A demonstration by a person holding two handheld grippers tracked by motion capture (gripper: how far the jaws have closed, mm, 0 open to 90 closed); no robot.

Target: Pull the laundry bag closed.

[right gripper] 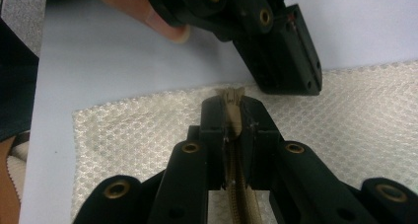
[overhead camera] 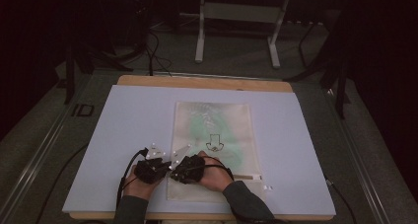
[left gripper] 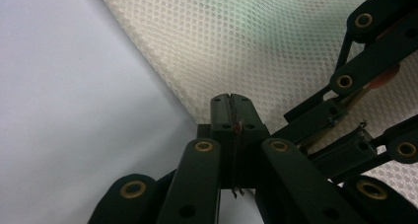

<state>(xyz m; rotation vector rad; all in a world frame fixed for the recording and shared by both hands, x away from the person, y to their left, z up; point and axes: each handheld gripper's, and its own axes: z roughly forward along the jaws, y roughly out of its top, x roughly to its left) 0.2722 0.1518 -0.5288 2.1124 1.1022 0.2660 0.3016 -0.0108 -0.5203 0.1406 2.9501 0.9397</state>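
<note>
A cream mesh bag (overhead camera: 214, 130) with green contents and a black drawing lies flat on the pale blue mat (overhead camera: 123, 130). Both grippers meet at its near left corner. My left gripper (overhead camera: 169, 165) comes in from the left; in the left gripper view its jaws (left gripper: 230, 103) are shut at the bag's edge (left gripper: 246, 36), pinching the mesh. My right gripper (overhead camera: 175, 173) is shut on the beige zipper tape (right gripper: 231, 96), which runs back between its jaws over the mesh (right gripper: 369, 115). The left gripper's black jaw block (right gripper: 286, 56) sits just beyond it.
The mat covers a wooden table (overhead camera: 207, 82) whose edge shows at the back. A white metal stand (overhead camera: 236, 17) and cables (overhead camera: 157, 56) are on the floor behind. A small white piece (overhead camera: 267, 188) lies by the bag's near right corner.
</note>
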